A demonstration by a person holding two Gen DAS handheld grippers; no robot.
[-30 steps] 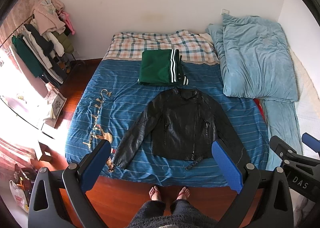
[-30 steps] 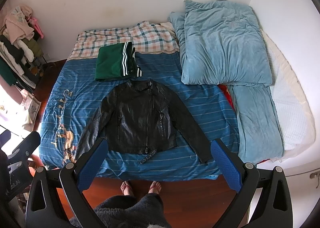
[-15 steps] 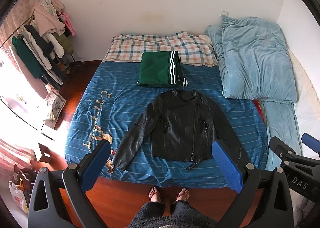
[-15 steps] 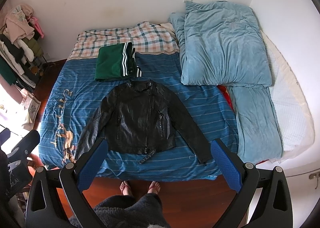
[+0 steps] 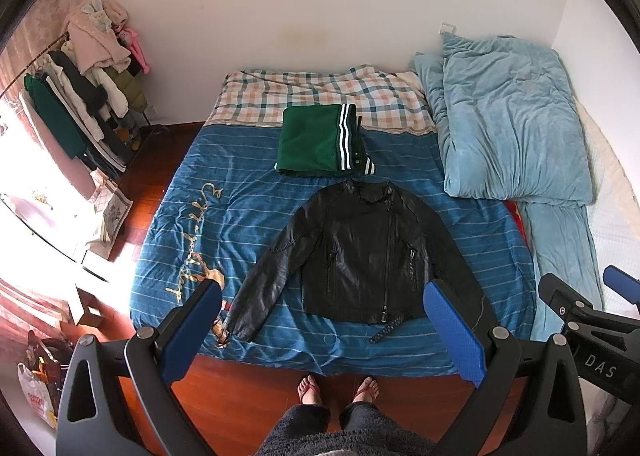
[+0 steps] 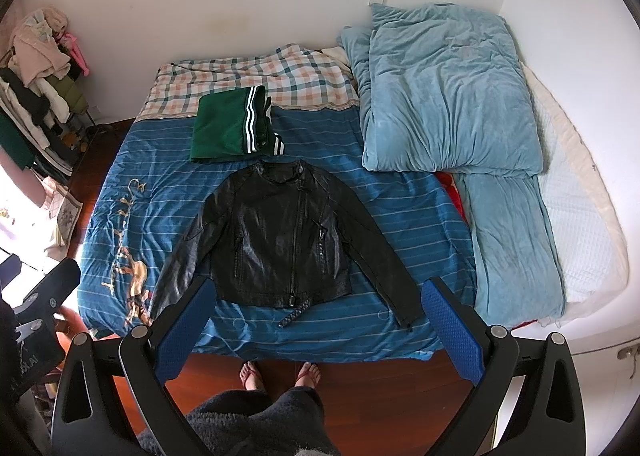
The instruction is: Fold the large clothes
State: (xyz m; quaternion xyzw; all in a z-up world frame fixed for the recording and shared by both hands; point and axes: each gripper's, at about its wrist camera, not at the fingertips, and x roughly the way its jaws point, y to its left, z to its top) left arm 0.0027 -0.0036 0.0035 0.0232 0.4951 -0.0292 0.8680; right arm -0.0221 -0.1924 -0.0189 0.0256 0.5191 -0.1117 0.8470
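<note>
A black leather jacket [image 5: 362, 252] [image 6: 280, 240] lies flat and face up on the blue striped bedspread [image 5: 240, 216], sleeves spread out, its belt end trailing at the hem. Behind its collar sits a folded green garment [image 5: 316, 144] [image 6: 224, 128] with white stripes. My left gripper [image 5: 322, 326] hangs open high above the bed's near edge, blue pads wide apart and empty. Equally high, my right gripper [image 6: 316, 330] is open with nothing in it. The right gripper's body [image 5: 588, 320] shows at the right edge of the left wrist view.
A light blue duvet [image 6: 448, 96] is heaped on the bed's right side, beside a white mattress cover [image 6: 580, 216]. A plaid sheet [image 5: 320, 92] covers the head end. A loaded clothes rack [image 5: 80, 96] stands at the left wall. A person's sandalled feet [image 5: 340, 392] stand on the wooden floor.
Both cameras have drifted slightly back and up, so the jacket and bed sit a little higher in view. Both grippers stay open; the jacket has not moved.
</note>
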